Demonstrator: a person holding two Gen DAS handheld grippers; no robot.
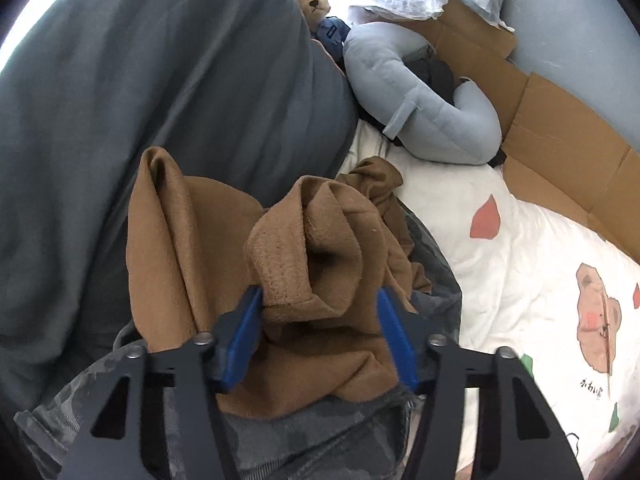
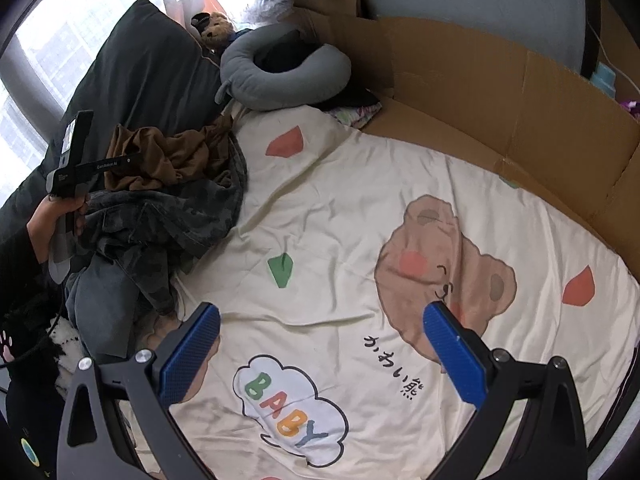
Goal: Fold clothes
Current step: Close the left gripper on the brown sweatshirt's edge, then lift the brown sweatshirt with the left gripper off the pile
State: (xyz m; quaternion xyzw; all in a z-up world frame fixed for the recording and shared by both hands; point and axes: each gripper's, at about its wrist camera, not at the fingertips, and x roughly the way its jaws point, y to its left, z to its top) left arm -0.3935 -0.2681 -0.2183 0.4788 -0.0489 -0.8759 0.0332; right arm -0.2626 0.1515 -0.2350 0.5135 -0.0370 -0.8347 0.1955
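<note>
Left wrist view: my left gripper (image 1: pixel 320 300) sits over the clothes pile with its blue pads (image 1: pixel 244 332) spread on either side of a bunched fold of the brown garment (image 1: pixel 316 248). The left pad touches the stitched hem; the right pad lies beside the fabric, and I cannot tell whether it presses on it. The jaws are apart, not pinching the cloth tight. The brown garment lies on top of a camouflage garment (image 1: pixel 320 432), at the edge of the bed beside a dark grey pillow (image 1: pixel 140 80). Behind the pile lie a grey U-shaped neck pillow (image 1: pixel 420 92) and a small teddy bear (image 1: pixel 316 2).

Right wrist view: my right gripper (image 2: pixel 324 344) hovers above the printed cream quilt (image 2: pixel 344 208), its pads wide apart and holding nothing. Below it the quilt shows a "BABY" cloud and a brown bear print. The clothes pile lies at the left edge of the quilt: brown garment (image 2: pixel 160 156) uppermost, camouflage garment (image 2: pixel 168 216) beneath, a blue-grey piece (image 2: pixel 100 300) nearest me. A hand (image 2: pixel 52 220) grips the left tool's handle beside the pile. Cardboard (image 2: pixel 500 92) lines the far side of the bed.
</note>
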